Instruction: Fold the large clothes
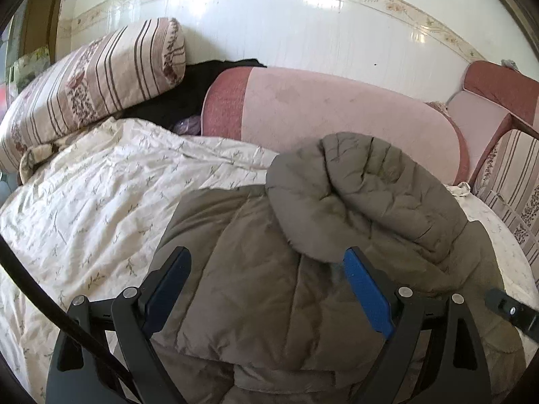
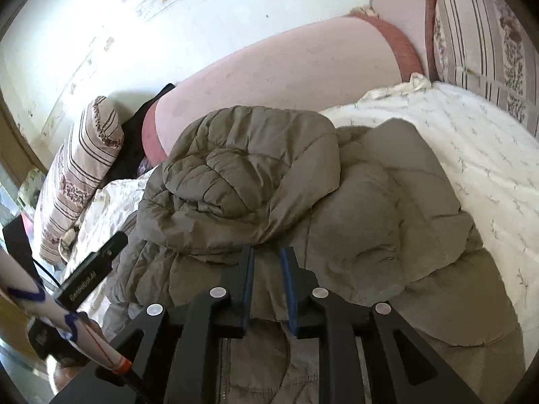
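Olive puffer jacket [image 1: 269,303] bunched on bed quilt [image 1: 101,185], left hand-held gripper [image 1: 266,266] spread wide above it, right hand-held gripper [image 2: 267,252] slightly parted, gripping nothing

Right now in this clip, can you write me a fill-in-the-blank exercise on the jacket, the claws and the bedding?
1. The padded jacket is grey-brown and its ____ is flopped over onto the body.
2. The left claw has its blue pads spread ____ above the jacket.
3. The jacket lies on a cream floral ____.
4. The striped pillow leans beside the pink ____.

Missing words: hood; wide apart; quilt; headboard
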`<state>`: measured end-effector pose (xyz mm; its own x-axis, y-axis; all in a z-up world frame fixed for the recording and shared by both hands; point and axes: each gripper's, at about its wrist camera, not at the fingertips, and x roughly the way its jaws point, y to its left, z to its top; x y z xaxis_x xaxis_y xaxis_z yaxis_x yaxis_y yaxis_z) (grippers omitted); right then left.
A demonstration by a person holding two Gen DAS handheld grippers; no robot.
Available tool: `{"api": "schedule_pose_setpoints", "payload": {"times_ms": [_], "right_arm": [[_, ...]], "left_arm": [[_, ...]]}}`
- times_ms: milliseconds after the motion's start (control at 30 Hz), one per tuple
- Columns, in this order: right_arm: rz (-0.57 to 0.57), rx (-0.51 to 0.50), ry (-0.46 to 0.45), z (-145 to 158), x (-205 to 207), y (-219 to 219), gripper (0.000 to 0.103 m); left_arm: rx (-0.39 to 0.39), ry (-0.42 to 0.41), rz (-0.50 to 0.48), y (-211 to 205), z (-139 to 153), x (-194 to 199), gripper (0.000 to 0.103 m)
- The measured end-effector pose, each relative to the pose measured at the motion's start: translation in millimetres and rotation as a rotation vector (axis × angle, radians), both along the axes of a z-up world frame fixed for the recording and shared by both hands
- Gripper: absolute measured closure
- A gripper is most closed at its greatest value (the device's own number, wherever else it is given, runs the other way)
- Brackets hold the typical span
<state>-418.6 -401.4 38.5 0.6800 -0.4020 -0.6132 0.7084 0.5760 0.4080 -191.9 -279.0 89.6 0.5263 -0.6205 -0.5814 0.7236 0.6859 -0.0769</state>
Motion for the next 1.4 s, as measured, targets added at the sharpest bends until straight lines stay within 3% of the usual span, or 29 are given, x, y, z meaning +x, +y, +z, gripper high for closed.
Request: {"api": "schedule_pose_setpoints", "payload": {"times_ms": [133, 233, 300, 400, 600, 867, 967, 1200, 1400], "right_arm": [[-0.034, -0.108, 0.041, 4.4, 3.0, -1.0, 0.085], [-0.025, -0.102, 0.039, 2.4, 1.7, -8.9, 0.085], [-0.03, -0.095, 0.047, -1.3, 1.9, -13.5, 0.085], [-0.034, -0.069, 0.058, -7.7, 2.0, -21.5, 0.085], [-0.047, -0.057, 0.058, -10.3, 1.1, -27.5, 0.085], [-0.055, -0.087, 0.057, -6.2, -1.0, -22.0, 0.081], [-0.067, -0.083, 0.062, -7.3, -3.8, -23.4, 0.08], [-0.063, -0.085, 0.132, -15.9, 3.3, -24.6, 0.066], [-0.043, 0.01, 0.164, -36.9, 9.4, -33.8, 0.065]], "left_arm": [[0.006, 0.0, -0.038, -13.6, 2.3, -9.3, 0.012], [0.036, -0.012, -0.049, -29.8, -3.7, -13.5, 0.012], [0.035, 0.035, -0.052, -37.8, -13.8, -8.4, 0.012], [0.117, 0.099, -0.023, -46.4, -38.4, 4.0, 0.012], [0.167, 0.058, -0.023, -45.8, -42.7, -0.7, 0.011], [0.071, 0.031, -0.051, -28.7, -13.3, -15.6, 0.012], [0.076, 0.015, -0.044, -26.3, -10.0, -17.0, 0.012], [0.186, 0.067, -0.032, -35.2, -33.0, -6.3, 0.012], [0.238, 0.014, -0.035, -41.5, -38.6, -13.9, 0.011]]}}
